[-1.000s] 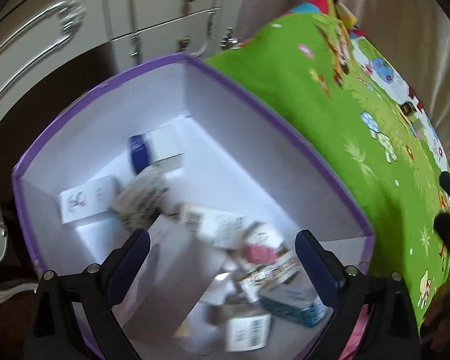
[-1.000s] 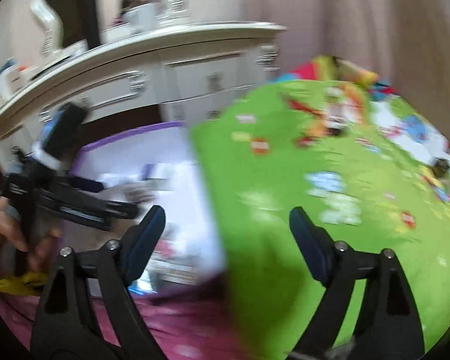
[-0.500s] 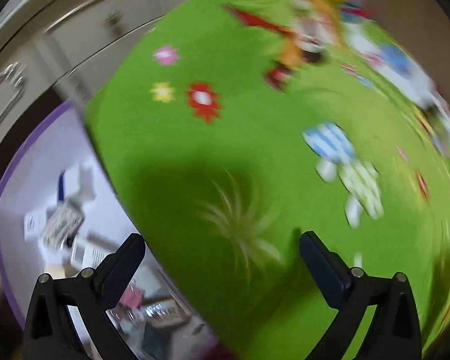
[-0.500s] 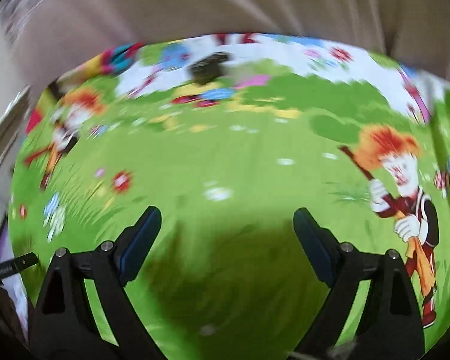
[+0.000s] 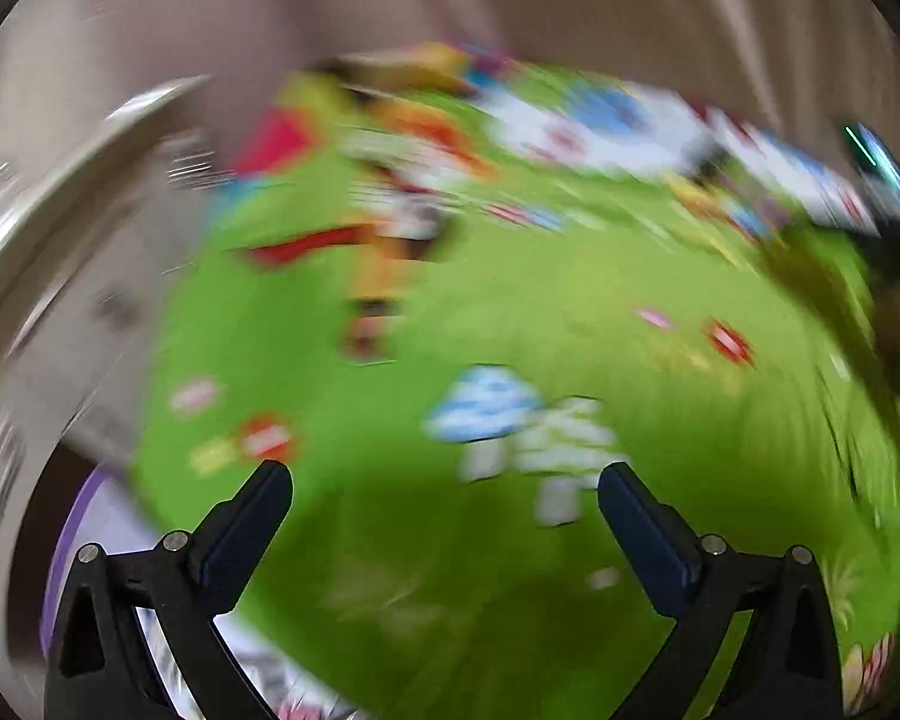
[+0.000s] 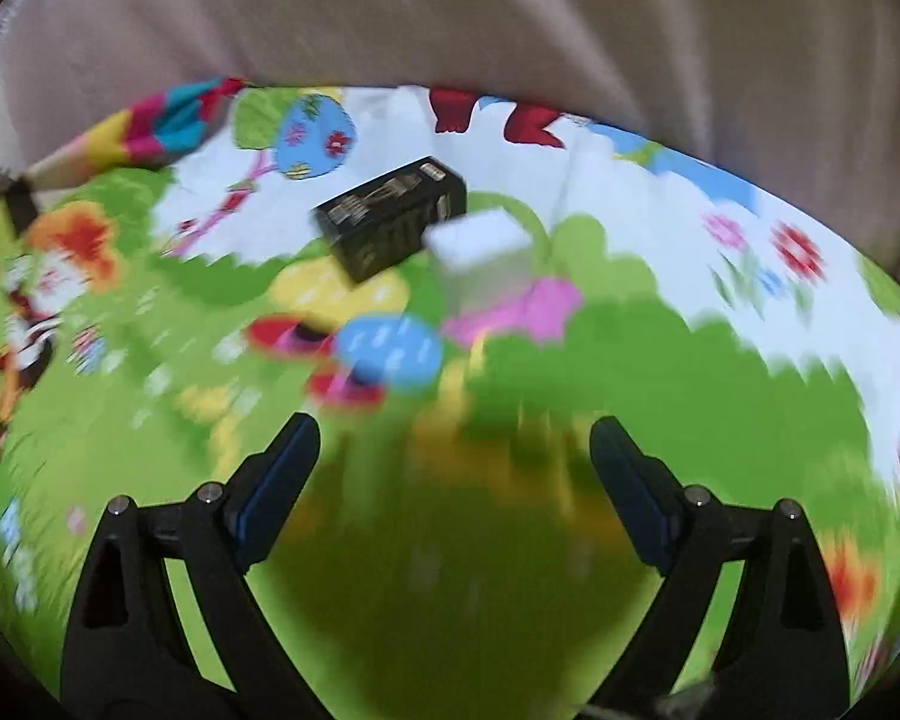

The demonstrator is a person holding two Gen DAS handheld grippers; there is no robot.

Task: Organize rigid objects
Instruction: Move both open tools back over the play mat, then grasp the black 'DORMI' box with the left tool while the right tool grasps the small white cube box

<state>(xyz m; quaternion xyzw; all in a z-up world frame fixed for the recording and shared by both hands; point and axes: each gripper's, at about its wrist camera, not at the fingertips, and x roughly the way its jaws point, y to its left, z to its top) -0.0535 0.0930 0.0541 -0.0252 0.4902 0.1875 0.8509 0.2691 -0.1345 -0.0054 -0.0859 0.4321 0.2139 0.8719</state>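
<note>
My left gripper (image 5: 444, 501) and right gripper (image 6: 455, 456) both pointed steeply downward, jaws spread wide, nothing between them.

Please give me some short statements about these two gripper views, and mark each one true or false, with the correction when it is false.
1. The right gripper holds the black box. False: its jaws are wide apart with nothing between them, and the black box lies farther off on the printed mat.
2. A white box lies close beside the black box. True.
3. The left gripper is open and empty. True.
4. The purple-rimmed box fills the middle of the left wrist view. False: only a part shows at the lower left edge; the green mat fills the middle.
5. The black box stands inside the purple-rimmed box. False: it lies on the mat.
</note>
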